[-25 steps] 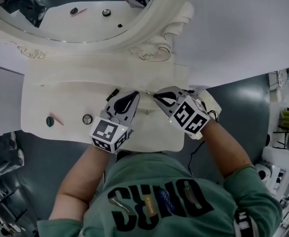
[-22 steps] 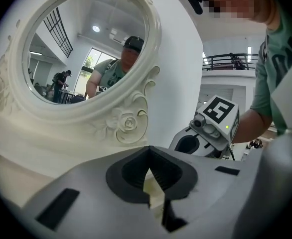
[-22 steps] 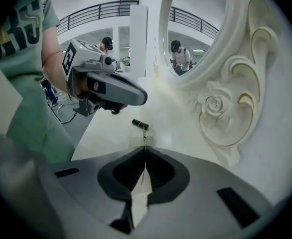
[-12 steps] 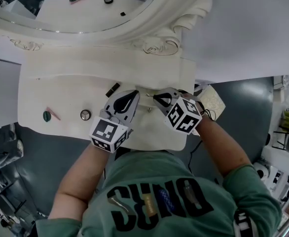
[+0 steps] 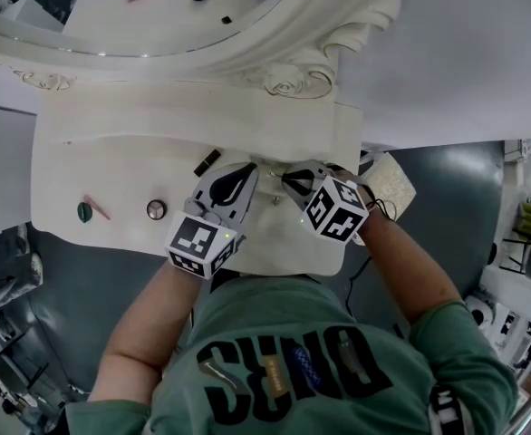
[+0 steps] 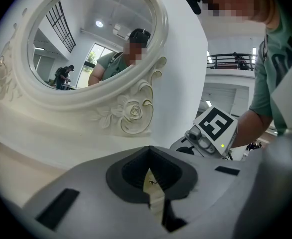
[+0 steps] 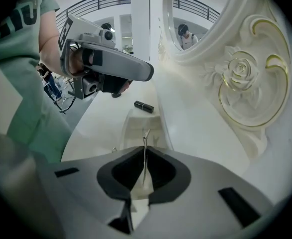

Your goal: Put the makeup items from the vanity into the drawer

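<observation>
Right tongs (image 5: 285, 178), clamped on a thin metal pull (image 7: 145, 153), have shifted toward left tongs (image 5: 250, 172) (pressed together), tips converging.

Cream bench (image 5: 75, 161) under an oval mirror (image 6: 86, 49), white wall (image 5: 465, 53) behind, dark grey floor (image 5: 447, 184), a ceiling light (image 6: 100, 23) reflected.

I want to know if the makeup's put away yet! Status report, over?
Left gripper shut, empty. Right gripper shut on thin metal pull. Lipstick, compact, pink-handled tool all out on vanity top. Nothing blocking.
</observation>
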`<state>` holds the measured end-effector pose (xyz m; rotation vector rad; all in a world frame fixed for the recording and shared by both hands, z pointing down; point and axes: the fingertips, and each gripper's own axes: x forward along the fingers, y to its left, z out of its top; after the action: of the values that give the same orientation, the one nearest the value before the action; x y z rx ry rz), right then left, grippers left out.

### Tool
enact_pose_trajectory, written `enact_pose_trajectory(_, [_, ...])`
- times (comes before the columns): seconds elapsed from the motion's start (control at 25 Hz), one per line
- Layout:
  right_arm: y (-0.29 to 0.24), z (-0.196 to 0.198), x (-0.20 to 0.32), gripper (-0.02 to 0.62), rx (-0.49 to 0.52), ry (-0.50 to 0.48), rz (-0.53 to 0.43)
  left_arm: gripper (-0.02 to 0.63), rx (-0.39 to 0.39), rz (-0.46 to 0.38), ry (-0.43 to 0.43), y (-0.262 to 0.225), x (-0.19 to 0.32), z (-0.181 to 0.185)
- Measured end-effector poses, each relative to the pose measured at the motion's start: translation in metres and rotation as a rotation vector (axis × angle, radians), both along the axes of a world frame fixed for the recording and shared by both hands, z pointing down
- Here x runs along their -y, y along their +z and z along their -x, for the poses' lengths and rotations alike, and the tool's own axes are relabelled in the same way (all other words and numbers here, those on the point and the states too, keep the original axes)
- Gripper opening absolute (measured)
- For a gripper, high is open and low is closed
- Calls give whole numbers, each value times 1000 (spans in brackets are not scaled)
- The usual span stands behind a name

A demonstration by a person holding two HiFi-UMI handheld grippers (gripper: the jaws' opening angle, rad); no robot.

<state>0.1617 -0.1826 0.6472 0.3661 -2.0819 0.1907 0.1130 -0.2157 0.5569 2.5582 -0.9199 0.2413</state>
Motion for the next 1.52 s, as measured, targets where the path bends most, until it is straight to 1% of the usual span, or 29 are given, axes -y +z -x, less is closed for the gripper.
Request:
enact_pose_trajectory(0.08, [-1, 0, 1, 49, 9, 8, 4, 8, -2, 0, -1, 0, 0, 0])
enact_pose_trajectory(0.12, [-2, 0, 1, 52, 14, 11, 5, 8, -2, 0, -1, 0, 0, 0])
enact_pose_trajectory(0.6, [-18, -1, 3, 51, 54, 34, -20, 8, -8, -9, -7, -4, -4, -2])
enact_pose_trajectory(0.88, [-43, 10, 3, 49, 100, 54, -50, 8, -15, -41, -35, -24, -11, 14])
enact_pose_trajectory(1.04, [-68, 27, 3, 46, 139, 70, -78, 8, -18, -74, -65, -44, -20, 38])
enact_pose_trajectory(1.16, [-94, 44, 1, 44, 177, 87, -101, 8, -21, -102, -95, -65, -29, 65])
enact_pose_trajectory(1.36, [-151, 86, 13, 37, 261, 100, -178, 8, -16, -191, -167, -115, -39, 127])
enact_pose_trajectory(1.52, [-206, 120, 8, 31, 348, 132, -237, 8, -2, -247, -203, -161, -65, 179])
